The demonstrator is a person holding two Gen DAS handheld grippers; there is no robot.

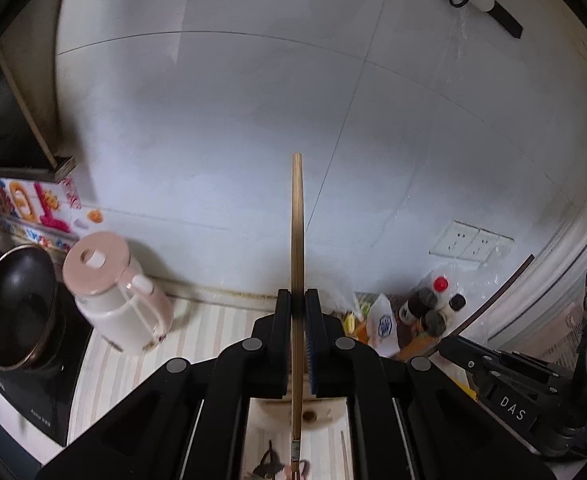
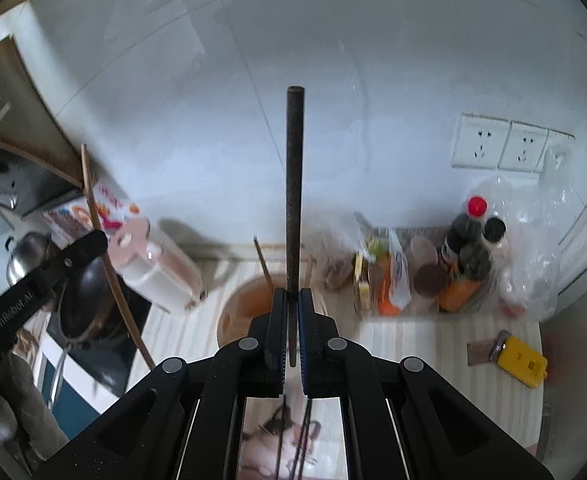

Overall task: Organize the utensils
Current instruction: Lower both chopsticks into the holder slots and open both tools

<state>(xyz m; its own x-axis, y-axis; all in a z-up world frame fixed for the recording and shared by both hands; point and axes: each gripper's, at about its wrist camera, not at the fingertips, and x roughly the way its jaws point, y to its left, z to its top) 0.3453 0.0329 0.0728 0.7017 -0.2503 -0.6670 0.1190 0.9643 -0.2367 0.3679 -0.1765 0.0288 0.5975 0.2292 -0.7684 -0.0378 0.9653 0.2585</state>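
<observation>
Carrying step, I judge: the left gripper (image 1: 298, 300) has its fingers clamped on a pale chopstick (image 1: 297, 220) pointing to 12 o'clock, the right gripper (image 2: 292, 300) on a dark chopstick (image 2: 294, 184); next, a holder to aim for.

Pale smooth wooden chopstick (image 1: 298, 240) at frame centre, matt. Dark rough-textured chopstick (image 2: 294, 184) at centre, speckled, matt. Black matt plastic gripper fingers (image 1: 283, 320). Glossy white wall tiles (image 1: 213, 100) upper frame. Glossy black pan (image 1: 13, 304) at lower left.
</observation>
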